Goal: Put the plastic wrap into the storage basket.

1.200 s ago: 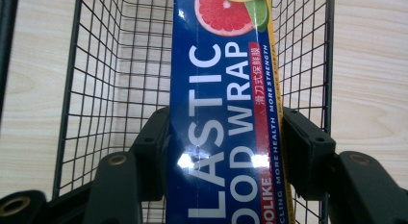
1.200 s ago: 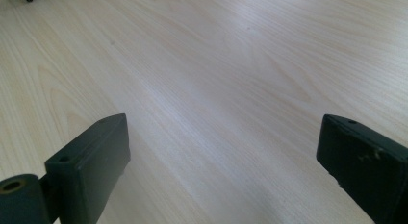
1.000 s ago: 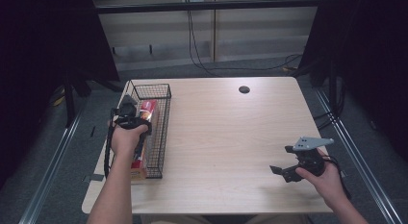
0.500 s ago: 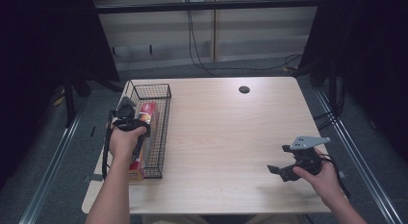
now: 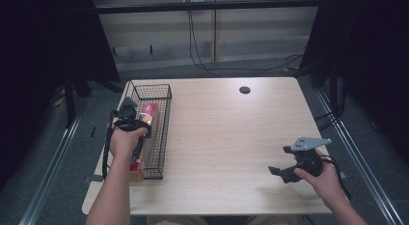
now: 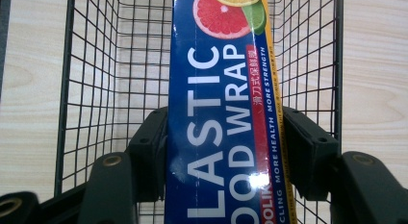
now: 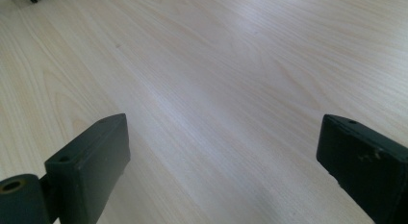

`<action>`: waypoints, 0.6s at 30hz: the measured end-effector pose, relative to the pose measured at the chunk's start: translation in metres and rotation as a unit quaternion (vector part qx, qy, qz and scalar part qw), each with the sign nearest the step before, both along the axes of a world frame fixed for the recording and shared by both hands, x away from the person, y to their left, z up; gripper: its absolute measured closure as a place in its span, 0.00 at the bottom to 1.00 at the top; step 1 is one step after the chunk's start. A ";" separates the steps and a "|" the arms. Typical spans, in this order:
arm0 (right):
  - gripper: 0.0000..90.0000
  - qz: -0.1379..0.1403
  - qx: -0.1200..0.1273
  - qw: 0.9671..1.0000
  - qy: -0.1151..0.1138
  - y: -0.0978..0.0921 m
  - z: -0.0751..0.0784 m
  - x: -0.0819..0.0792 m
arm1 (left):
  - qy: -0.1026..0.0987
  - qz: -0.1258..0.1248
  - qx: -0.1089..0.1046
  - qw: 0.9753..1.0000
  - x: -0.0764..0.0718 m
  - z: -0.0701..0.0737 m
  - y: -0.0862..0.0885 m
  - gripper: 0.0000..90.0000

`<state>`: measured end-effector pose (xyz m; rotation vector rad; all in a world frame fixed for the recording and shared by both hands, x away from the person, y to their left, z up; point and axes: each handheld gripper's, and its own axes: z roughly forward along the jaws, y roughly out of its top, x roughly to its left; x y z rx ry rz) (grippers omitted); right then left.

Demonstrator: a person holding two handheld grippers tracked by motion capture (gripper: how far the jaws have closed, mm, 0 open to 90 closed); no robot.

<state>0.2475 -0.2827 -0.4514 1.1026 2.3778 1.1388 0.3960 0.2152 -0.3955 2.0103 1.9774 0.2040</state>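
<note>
Peering past our left claw (image 6: 226, 152), pinching the plastic wrap box (image 6: 223, 113), we find its lettering cut off. Our right claw (image 7: 221, 166) hangs spread above the tabletop (image 5: 226, 133) at four o'clock, the wire basket (image 5: 161, 133) at nine.

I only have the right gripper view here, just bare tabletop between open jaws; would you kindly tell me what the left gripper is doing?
Observer: The left gripper is closed on a blue plastic wrap box, one jaw on each side of it.
Operator: Thank you. Where is that box?
Observer: Over a black wire basket by the table's left edge; the high view shows the box running along the basket's length.
Operator: And where is my gripper relative to all that?
Observer: The right gripper hangs open near the table's front right, well apart from the basket, holding nothing.
</note>
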 end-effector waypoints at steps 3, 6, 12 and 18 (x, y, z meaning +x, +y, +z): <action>0.04 -0.002 0.000 1.000 0.001 0.000 0.000 0.000 | -0.002 0.001 -0.002 1.000 0.000 0.000 0.000 0.45; 0.04 -0.003 0.001 1.000 -0.002 0.000 0.000 0.001 | -0.005 0.000 -0.006 1.000 -0.001 -0.001 0.001 0.45; 0.04 -0.002 -0.001 1.000 0.000 0.000 0.000 -0.001 | -0.012 -0.002 -0.012 1.000 -0.001 -0.001 0.004 0.41; 0.04 -0.003 -0.001 1.000 0.001 0.001 0.000 -0.001 | -0.023 0.000 -0.028 0.999 -0.001 0.004 0.008 0.31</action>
